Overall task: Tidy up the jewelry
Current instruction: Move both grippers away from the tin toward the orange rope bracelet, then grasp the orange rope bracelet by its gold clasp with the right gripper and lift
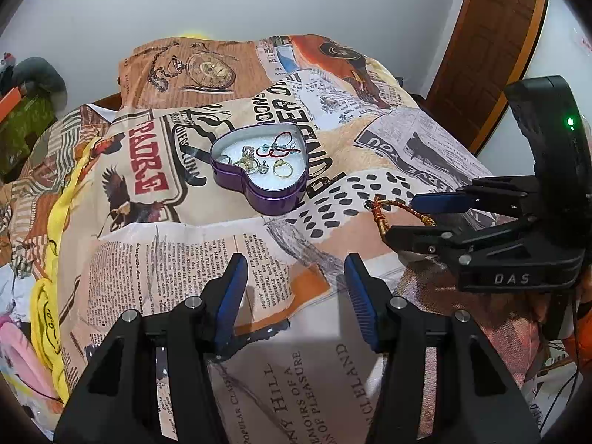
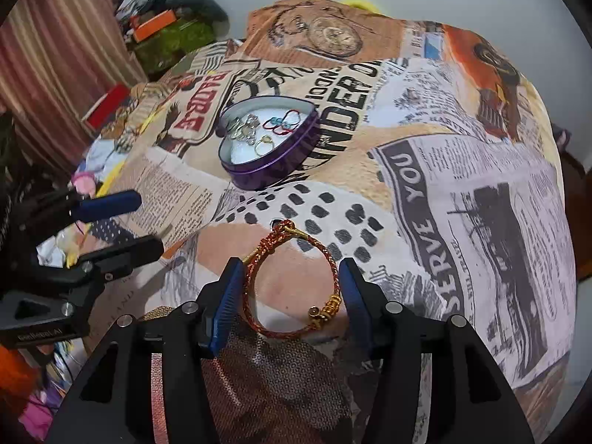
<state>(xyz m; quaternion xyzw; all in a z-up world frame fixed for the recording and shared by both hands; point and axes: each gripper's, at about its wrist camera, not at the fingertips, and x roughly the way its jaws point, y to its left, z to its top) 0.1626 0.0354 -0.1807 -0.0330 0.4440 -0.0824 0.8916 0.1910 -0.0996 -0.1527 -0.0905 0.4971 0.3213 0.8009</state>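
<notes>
Lying near heart tin (image 2: 272,170), on cloth: red-gold bracelet (image 2: 292,285), light, bendy, thin (may slip). Right gripper (image 2: 288,288) spread around it, not pinching. Grab cord side, not beads. Left gripper (image 1: 296,288) spread, holding 0 things.

Black hand-held gripper (image 1: 296,273), blue ribbed pads (image 1: 233,296)

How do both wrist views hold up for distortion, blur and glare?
Left wrist: strong fisheye bowing, dark corners; heart tin sharp, printed cloth evenly lit, book cover below softly greyed. Right wrist: same bowing; braided bracelet between the right tool's fingers is crisp; left edge slightly smeared. No harsh glare.
</notes>
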